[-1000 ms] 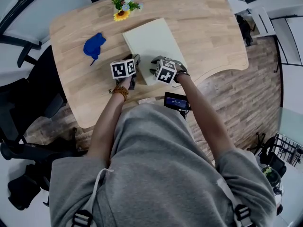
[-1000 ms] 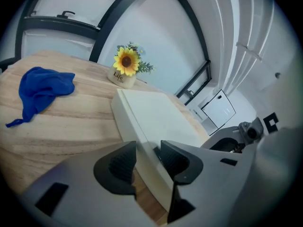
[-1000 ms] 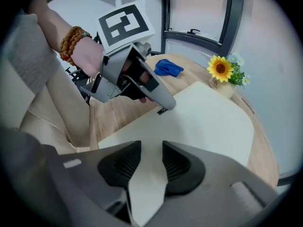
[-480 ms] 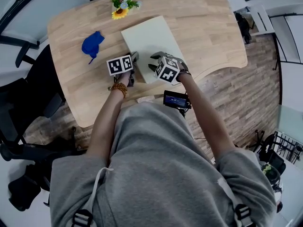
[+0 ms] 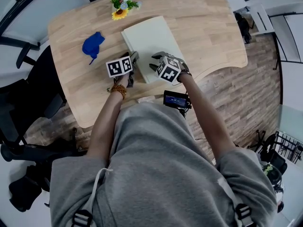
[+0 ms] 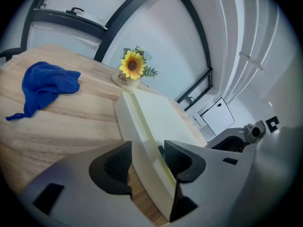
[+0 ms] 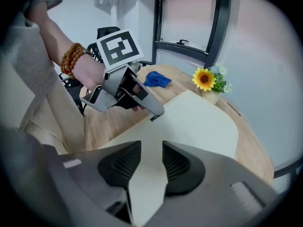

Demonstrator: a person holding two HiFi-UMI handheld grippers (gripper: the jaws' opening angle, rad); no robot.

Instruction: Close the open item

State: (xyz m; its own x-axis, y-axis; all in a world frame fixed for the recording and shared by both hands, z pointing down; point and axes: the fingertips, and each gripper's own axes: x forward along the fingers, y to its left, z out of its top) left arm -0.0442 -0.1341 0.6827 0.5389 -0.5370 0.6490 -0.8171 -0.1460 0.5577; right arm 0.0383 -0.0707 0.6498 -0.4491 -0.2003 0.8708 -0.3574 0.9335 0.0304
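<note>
Pointing steeply down, right hand-held gripper (image 7: 151,148) over book (image 7: 199,122).

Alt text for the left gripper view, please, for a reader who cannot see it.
The left gripper straddles the near edge of a closed cream book lying on a wooden table; its jaws have just been opening, and the book's edge stands between them. A blue cloth lies to the left, a sunflower pot behind.
</note>
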